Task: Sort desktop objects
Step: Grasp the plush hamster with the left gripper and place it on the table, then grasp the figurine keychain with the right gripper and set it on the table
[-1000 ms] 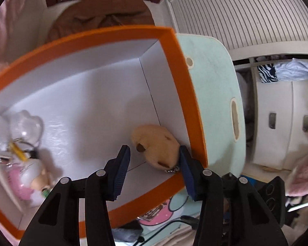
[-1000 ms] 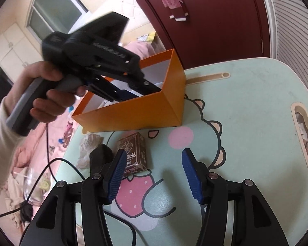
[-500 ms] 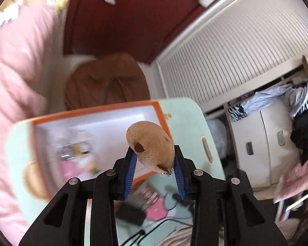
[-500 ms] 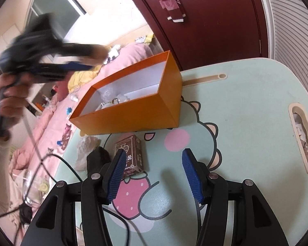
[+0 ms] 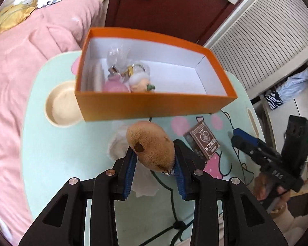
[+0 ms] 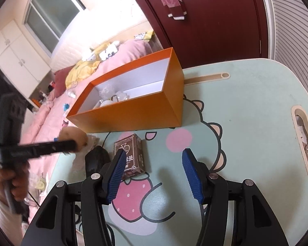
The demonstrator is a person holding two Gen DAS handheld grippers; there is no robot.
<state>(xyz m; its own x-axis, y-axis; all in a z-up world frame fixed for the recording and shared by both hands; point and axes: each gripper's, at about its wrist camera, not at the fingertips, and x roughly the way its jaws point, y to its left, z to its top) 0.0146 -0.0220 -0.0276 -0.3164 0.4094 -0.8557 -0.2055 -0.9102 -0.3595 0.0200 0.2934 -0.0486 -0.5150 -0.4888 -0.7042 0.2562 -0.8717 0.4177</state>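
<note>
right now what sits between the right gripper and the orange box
In the right wrist view, a brown card box lies on the table between the open right gripper and the orange box, close by the left finger. Nothing else fills that stretch.

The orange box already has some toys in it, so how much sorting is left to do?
Some is done: the orange box holds a pink toy and clear trinkets. In hand: the left gripper pinches a brown plush, outside the box. Left on the table: the card box, a black item and crumpled plastic. The right gripper is open, empty.
</note>
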